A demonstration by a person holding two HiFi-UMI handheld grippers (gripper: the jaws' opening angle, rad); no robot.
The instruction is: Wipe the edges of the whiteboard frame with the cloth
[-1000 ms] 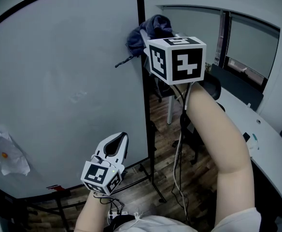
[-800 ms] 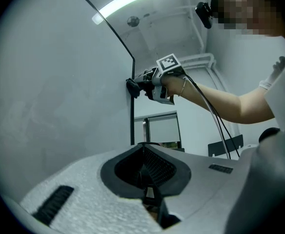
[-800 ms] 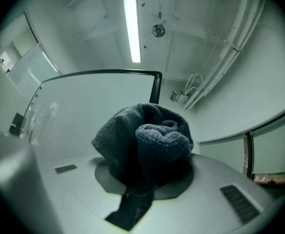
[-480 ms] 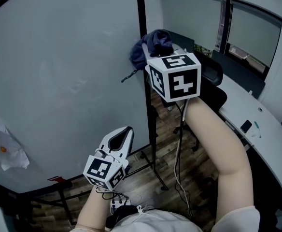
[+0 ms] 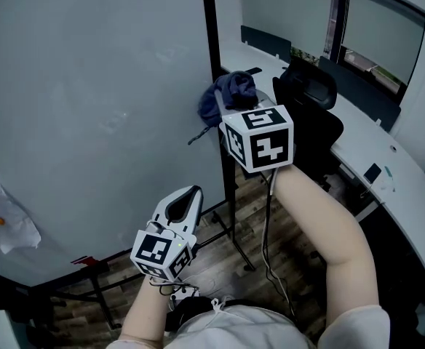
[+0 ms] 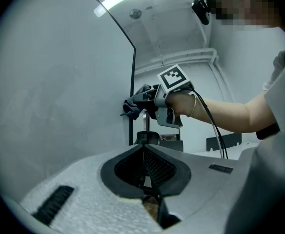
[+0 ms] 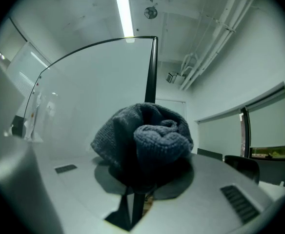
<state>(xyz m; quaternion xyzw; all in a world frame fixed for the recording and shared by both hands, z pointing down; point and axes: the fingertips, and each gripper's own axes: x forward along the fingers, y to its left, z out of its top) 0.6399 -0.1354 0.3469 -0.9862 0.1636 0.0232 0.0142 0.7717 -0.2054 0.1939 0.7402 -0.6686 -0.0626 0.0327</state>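
Observation:
A dark blue knitted cloth (image 5: 229, 93) is bunched in my right gripper (image 5: 227, 102), which is shut on it and presses it against the black right edge of the whiteboard frame (image 5: 212, 42). In the right gripper view the cloth (image 7: 145, 143) fills the middle and hides the jaws, with the frame edge (image 7: 151, 67) rising behind it. My left gripper (image 5: 185, 203) hangs lower, near the board's bottom right corner, jaws together on nothing. The left gripper view looks up at the cloth (image 6: 135, 104) and the right gripper (image 6: 143, 100) on the frame (image 6: 132, 96).
The whiteboard (image 5: 89, 107) stands on a black stand (image 5: 231, 224) over a wood floor. A crumpled paper (image 5: 5, 220) sticks to the board at lower left. A black office chair (image 5: 314, 100) and a curved white desk (image 5: 387, 173) lie to the right.
My right gripper has slid down the right frame edge with the cloth. The left gripper has barely shifted.

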